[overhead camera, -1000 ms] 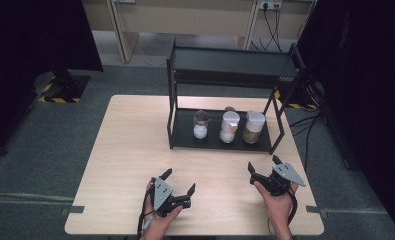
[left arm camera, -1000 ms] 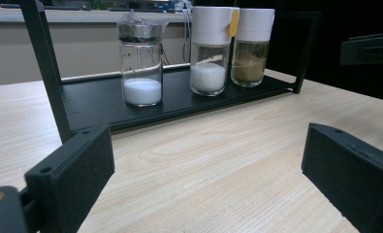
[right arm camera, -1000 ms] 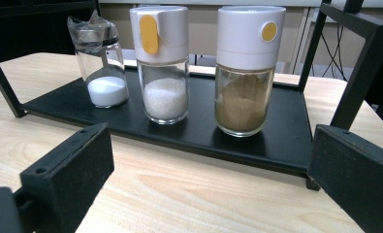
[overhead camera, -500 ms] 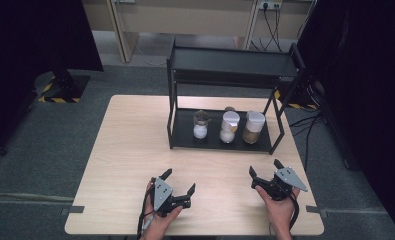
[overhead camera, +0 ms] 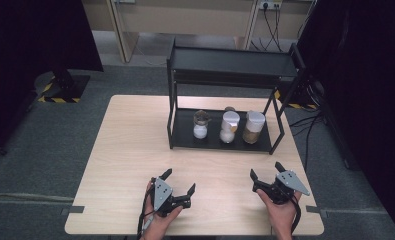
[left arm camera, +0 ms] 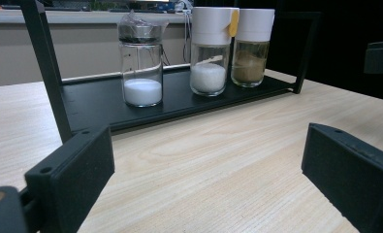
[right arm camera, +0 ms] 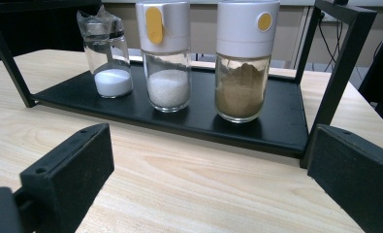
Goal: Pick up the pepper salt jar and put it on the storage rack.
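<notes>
A black two-tier rack stands at the back of the wooden table. On its lower shelf stand three jars: a plastic-capped glass jar of white powder, a white-lidded jar of white grains, and a white-lidded jar of brown powder. My left gripper is open near the table's front edge, holding nothing. My right gripper is open at the front right, also holding nothing. Both point toward the rack.
The rack's upper shelf overhangs the jars, and its black posts frame the shelf opening. Bare tabletop lies between the grippers and the rack. Dark curtains flank the table, with cables on the floor at right.
My right gripper has drawn back slightly toward the table's front edge. The left gripper and the jars have not moved.
</notes>
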`<state>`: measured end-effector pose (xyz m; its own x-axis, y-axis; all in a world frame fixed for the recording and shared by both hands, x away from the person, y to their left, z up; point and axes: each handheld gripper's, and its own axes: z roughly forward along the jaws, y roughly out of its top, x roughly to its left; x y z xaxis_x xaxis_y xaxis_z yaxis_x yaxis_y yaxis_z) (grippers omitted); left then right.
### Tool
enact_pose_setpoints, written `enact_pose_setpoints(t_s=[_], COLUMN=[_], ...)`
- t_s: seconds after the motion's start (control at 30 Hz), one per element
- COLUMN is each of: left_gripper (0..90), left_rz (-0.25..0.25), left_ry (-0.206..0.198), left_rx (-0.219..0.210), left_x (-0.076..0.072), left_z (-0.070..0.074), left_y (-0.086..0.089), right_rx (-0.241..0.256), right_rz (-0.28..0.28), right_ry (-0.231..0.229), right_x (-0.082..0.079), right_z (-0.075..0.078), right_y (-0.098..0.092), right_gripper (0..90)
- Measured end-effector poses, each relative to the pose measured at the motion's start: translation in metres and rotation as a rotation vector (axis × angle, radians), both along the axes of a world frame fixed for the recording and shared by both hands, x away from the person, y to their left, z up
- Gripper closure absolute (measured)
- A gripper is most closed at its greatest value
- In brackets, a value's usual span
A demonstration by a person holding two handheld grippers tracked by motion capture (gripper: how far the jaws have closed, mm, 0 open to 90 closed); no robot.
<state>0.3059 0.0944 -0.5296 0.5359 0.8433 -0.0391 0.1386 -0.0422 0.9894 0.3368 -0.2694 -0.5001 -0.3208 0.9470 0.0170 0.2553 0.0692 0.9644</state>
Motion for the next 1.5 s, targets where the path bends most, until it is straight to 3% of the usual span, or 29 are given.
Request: enact_pose_setpoints(t_s=[1.03,1.5], left_gripper=[4.2,4.2], left_rz=[0.003,0.003], left_ry=[-0.003,-0.004], left_rx=[-0.004,-0.004], left_x=[0.000,0.000], left_z=[0.000,0.000], left_y=[0.000,-0.001], right_rx=[0.001,0.000], right_rz=[-0.001,-0.031], right_ry=[0.001,0.003], right_x=[-0.016,-0.018], right_z=[-0.004,-0.008], right_y=[-0.008,-0.017], right_gripper=[2.8,2.8])
